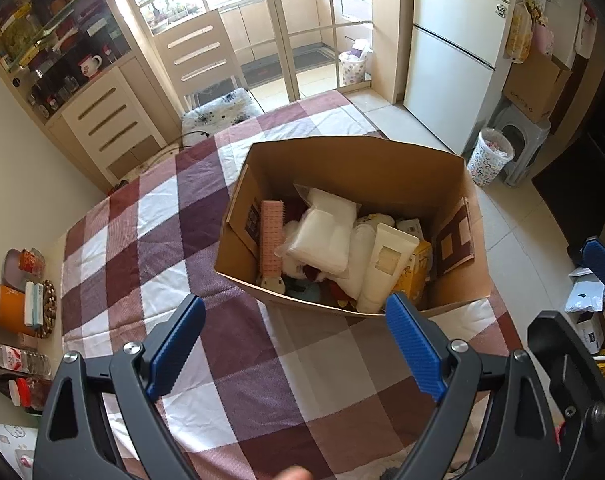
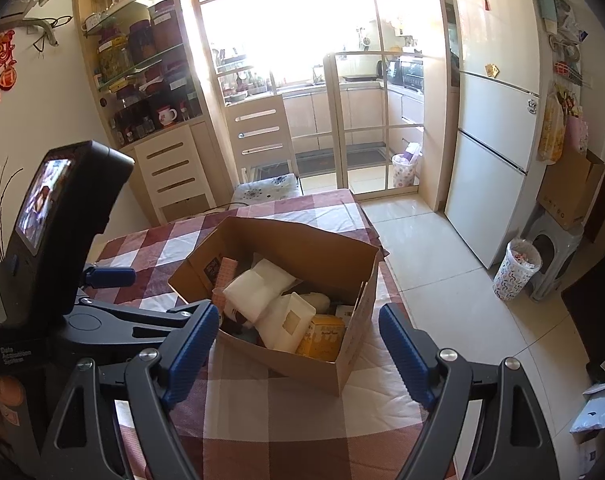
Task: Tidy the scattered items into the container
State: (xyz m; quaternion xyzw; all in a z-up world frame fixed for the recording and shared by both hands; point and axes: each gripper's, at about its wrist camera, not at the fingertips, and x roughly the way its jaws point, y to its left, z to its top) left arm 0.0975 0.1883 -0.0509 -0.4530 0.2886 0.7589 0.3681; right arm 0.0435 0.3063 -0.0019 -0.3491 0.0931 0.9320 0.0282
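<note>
Checked maroon-and-white tablecloth (image 1: 150,240) across the centre of both views, bright glass kitchen doors along the top, white fridge (image 1: 450,60) at upper right.

Cardboard box (image 1: 342,160) right of centre in the left wrist view, centre in the right wrist view (image 2: 314,240), flaps up, already well filled. Inside: white padded pouch (image 1: 322,236) on top in the middle, white tube (image 1: 384,268) leaning at the near right, yellow carton (image 1: 416,276) beside it, pink ribbed strip (image 1: 271,240) upright against the left wall, soft toys underneath, mostly hidden.

No loose item visible on the cloth near the box. Bottles and an orange tin at the lower left edge of the left wrist view, off the cloth; whether part of the job, cannot tell.

Left gripper (image 1: 294,344) low in its frame, jaws spread wide, nothing between them, hanging over bare cloth just short of the box's near wall. Right gripper (image 2: 298,344) likewise wide apart and carrying nothing, near corner of the box between its fingers in view.

Probably near done. Contents likely light: pouch soft and yielding, best pinched at an edge; tube smooth, possibly slippery, best taken across its body; carton stiff but crushable, best gripped gently across its flat faces.
</note>
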